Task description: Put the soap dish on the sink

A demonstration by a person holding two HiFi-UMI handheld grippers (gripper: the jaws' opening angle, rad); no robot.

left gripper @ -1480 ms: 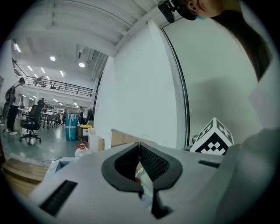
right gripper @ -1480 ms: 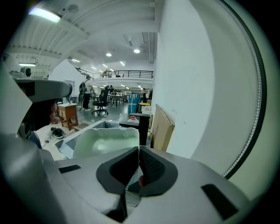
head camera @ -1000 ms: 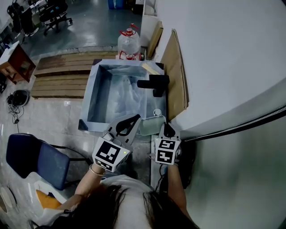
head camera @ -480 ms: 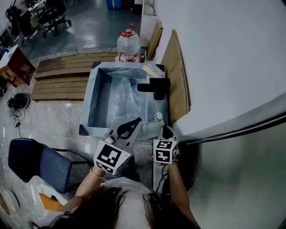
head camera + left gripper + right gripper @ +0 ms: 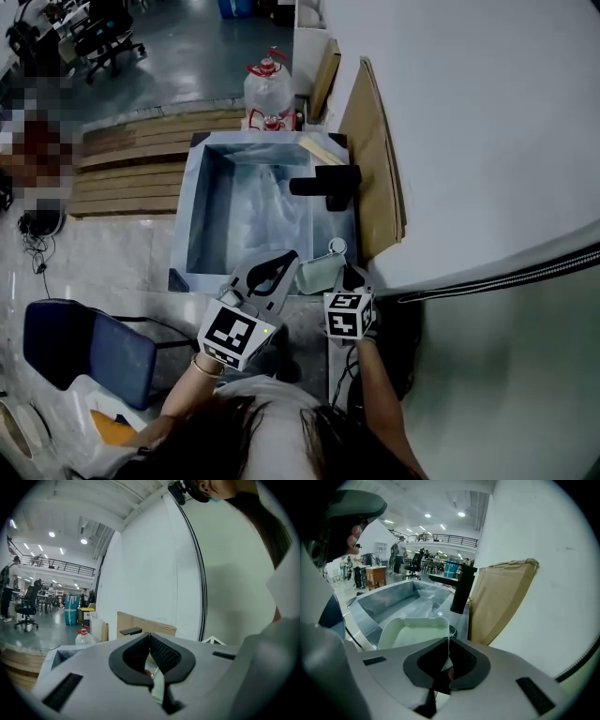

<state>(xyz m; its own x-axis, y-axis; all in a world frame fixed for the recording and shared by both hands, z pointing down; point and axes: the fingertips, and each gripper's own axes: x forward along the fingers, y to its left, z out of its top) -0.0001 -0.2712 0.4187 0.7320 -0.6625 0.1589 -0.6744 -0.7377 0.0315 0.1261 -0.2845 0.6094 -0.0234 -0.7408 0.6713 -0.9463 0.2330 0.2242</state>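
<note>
1. Right gripper (image 5: 446, 654): fingers closed on the thin near wall of the soap dish (image 5: 412, 631). The dish is pale green, open side up, and extends away from the fingers.
2. Left gripper (image 5: 149, 635): fingers closed tip to tip, with nothing clamped that I can see. A pale sliver shows in the gap behind the tips, and I cannot identify it. In the head view these tips lie just beside the dish's left edge.
3. Sink (image 5: 184, 220): steel basin. The dish is at its near right corner, over the ledge, on the near side of the black faucet (image 5: 328, 183). A small round fitting (image 5: 336, 246) lies just beyond the dish.
4. Cardboard sheet (image 5: 373, 159): leans against the wall to the right of the sink.

Progress: by my reading, the dish has been brought to the ledge. Seating it, opening the right fingers and backing off are left to do.

Not determinable: whether the dish's base touches the ledge or hangs just above it, because the gripper bodies hide its underside.
</note>
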